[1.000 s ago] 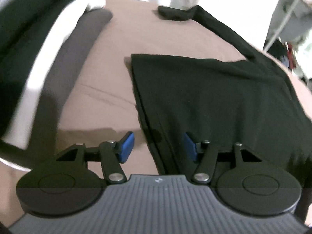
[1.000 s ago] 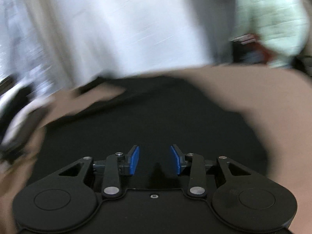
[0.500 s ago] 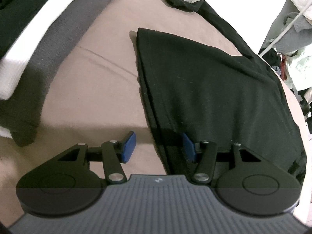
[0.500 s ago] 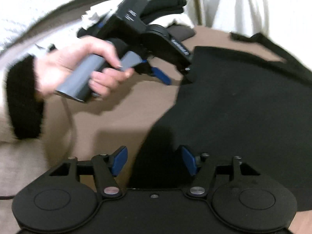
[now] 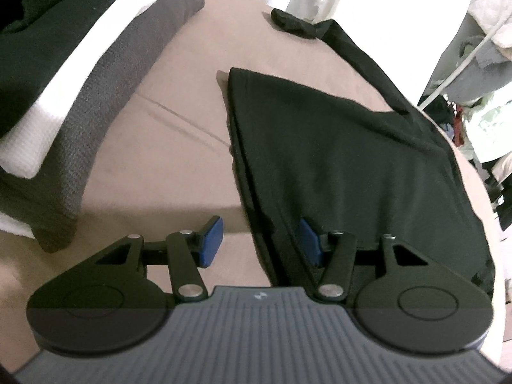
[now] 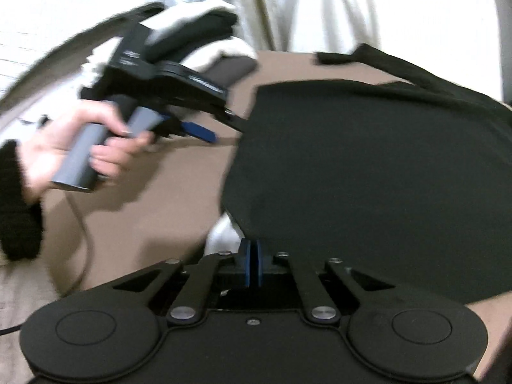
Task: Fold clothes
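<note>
A black garment [image 5: 345,160] lies folded on the tan bed sheet [image 5: 166,160], one long sleeve [image 5: 352,54] trailing away toward the far edge. My left gripper [image 5: 259,243] is open and straddles the garment's near left edge, with one pad over the sheet and the other over the cloth. In the right wrist view the same garment [image 6: 384,166] fills the right half. My right gripper [image 6: 251,267] has its blue pads pressed together at the garment's near corner, which is lifted off the sheet. A hand [image 6: 64,150] holds the left gripper [image 6: 198,132] at the garment's left edge.
A stack of folded clothes, grey [image 5: 105,96], white [image 5: 48,121] and black, sits on the left of the bed. White curtains [image 6: 320,9] hang behind. More laundry [image 5: 480,80] is piled beyond the bed's right edge.
My right gripper went from open to shut at the garment's near corner, which has risen. The left gripper came slightly nearer the garment's left edge and stayed open.
</note>
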The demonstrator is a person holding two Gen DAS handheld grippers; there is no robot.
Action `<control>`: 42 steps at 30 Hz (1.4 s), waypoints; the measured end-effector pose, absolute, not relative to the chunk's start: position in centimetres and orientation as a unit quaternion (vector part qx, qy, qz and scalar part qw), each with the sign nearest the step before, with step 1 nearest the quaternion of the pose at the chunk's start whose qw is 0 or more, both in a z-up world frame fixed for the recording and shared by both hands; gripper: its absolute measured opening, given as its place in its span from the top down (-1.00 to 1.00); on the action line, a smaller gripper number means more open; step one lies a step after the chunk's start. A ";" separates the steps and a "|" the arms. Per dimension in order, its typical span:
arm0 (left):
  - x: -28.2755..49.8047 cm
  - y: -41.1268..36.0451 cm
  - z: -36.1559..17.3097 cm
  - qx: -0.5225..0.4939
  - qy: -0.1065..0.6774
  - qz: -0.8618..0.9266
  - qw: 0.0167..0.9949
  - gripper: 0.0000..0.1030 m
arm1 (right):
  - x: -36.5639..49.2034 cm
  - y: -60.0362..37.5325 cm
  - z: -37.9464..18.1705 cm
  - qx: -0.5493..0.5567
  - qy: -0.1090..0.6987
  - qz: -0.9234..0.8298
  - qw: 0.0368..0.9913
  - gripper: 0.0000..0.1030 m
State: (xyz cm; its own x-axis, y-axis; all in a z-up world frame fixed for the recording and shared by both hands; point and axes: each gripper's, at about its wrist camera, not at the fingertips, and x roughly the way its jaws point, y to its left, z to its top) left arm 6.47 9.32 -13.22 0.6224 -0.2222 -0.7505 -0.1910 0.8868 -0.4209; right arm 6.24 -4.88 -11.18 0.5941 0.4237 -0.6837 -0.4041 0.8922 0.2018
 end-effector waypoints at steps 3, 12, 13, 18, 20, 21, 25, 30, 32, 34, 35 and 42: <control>6.7 9.3 -13.5 -0.248 0.433 -0.015 0.866 -0.02 | 6.3 -4.8 -11.8 0.029 0.395 0.238 0.887 0.89; 7.3 8.8 -13.7 -0.225 0.429 -0.011 0.875 -0.02 | 5.1 -2.4 -11.3 -0.006 0.403 0.289 0.868 0.93; 7.0 9.3 -13.5 -0.224 0.425 -0.004 0.877 -0.02 | 4.7 -2.4 -10.4 -0.007 0.399 0.300 0.867 0.92; 6.0 12.3 -13.1 -0.258 0.407 0.012 0.876 -0.03 | 1.1 -1.0 -6.4 -0.120 0.387 0.326 0.854 0.92; 6.4 12.9 -13.7 -0.275 0.407 0.012 0.871 -0.03 | 1.1 -0.9 -8.1 -0.117 0.407 0.320 0.848 0.92; 6.8 13.0 -14.1 -0.275 0.407 0.015 0.871 -0.03 | 1.1 -0.8 -8.9 -0.116 0.416 0.317 0.844 0.92; 8.5 12.5 -14.9 -0.268 0.387 0.015 0.882 -0.07 | 1.0 -0.1 -10.9 -0.132 0.431 0.313 0.836 0.92; 11.3 12.2 -15.8 -0.250 0.373 0.038 0.893 -0.10 | 0.8 -0.5 -10.2 -0.108 0.438 0.348 0.822 0.91; 12.7 11.6 -15.9 -0.240 0.372 0.034 0.896 -0.11 | 1.0 -1.1 -10.5 -0.094 0.447 0.353 0.816 0.91; 13.7 10.9 -15.9 -0.224 0.371 0.033 0.901 -0.08 | 1.2 -1.7 -11.1 -0.079 0.456 0.354 0.812 0.91; 13.9 10.3 -15.8 -0.209 0.371 0.034 0.904 -0.07 | 1.2 -1.9 -11.3 -0.080 0.458 0.355 0.811 0.91; 15.2 6.5 -15.1 -0.100 0.368 0.045 0.923 0.88 | 1.0 -1.5 -10.3 -0.081 0.444 0.358 0.817 0.91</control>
